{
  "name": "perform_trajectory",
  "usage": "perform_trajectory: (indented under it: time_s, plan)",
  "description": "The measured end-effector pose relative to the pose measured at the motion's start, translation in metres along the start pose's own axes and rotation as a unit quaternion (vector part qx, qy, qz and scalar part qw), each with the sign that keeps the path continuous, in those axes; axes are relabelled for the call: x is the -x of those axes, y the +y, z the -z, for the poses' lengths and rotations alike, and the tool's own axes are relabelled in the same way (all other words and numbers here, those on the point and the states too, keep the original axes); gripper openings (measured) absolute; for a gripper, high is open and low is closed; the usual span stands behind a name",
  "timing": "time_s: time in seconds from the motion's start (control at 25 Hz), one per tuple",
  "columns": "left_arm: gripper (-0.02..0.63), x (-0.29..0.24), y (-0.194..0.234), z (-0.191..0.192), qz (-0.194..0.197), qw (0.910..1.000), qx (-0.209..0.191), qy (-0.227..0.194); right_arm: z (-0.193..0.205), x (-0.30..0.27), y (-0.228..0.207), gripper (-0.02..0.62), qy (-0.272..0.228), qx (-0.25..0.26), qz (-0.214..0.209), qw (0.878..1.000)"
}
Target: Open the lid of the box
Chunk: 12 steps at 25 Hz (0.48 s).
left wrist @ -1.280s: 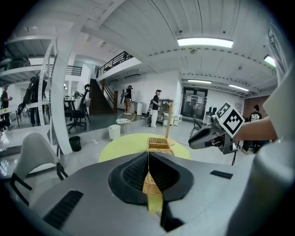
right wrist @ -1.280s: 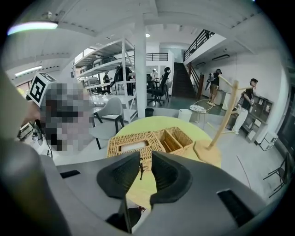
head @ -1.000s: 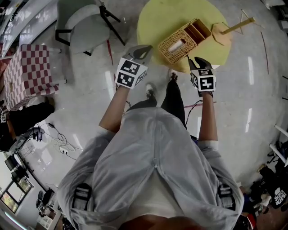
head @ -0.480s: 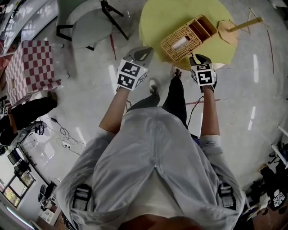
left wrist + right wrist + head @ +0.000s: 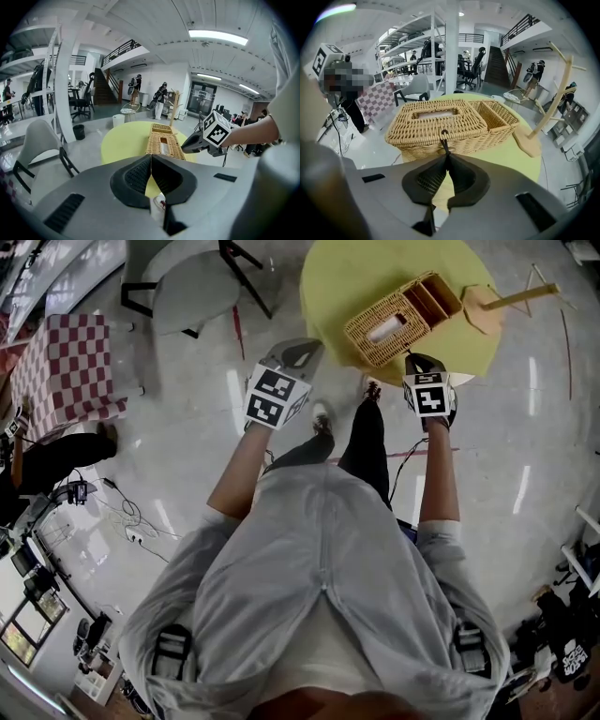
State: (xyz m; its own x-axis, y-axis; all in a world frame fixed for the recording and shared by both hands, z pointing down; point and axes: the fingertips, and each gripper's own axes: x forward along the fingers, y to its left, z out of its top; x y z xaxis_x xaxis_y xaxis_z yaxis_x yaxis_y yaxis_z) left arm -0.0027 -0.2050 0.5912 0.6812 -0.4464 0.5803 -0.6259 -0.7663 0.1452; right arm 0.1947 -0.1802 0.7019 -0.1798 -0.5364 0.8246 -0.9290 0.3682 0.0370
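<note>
A wicker box [image 5: 403, 320] with a slotted lid lies on the round yellow table [image 5: 342, 277]; its open side compartment is at the far end. In the right gripper view the box [image 5: 440, 119] fills the middle, with a dark loop [image 5: 444, 138] on the lid's front edge. My right gripper [image 5: 446, 152] is closing, its tips pinching that loop. In the head view it [image 5: 418, 362] touches the box's near edge. My left gripper [image 5: 298, 352] hangs over the floor left of the table, shut and empty. The left gripper view [image 5: 151, 158] faces the box [image 5: 163, 143] from a distance.
A wooden stand [image 5: 486, 304] rests on the table's right edge, close behind the box. A grey chair [image 5: 187, 287] and a checkered-cloth table [image 5: 61, 371] stand to the left. The person's legs are just short of the table. Other people stand far off in the hall.
My right gripper has moved forward up to the box's front edge. The left gripper has stayed about where it was.
</note>
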Motion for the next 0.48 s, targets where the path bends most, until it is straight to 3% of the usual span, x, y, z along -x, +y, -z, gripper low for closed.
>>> perform_trajectory:
  time_s: [0.28, 0.48]
  plan:
    - [0.029, 0.009, 0.005, -0.002, -0.003, 0.9999, 0.008, -0.007, -0.014, 0.019, 0.003, 0.034, -0.008, 0.013, 0.004, 1.0]
    - [0.029, 0.007, 0.007, -0.023, -0.006, 0.9997, 0.007, -0.023, -0.035, 0.035, 0.002, 0.034, -0.022, 0.021, -0.002, 1.0]
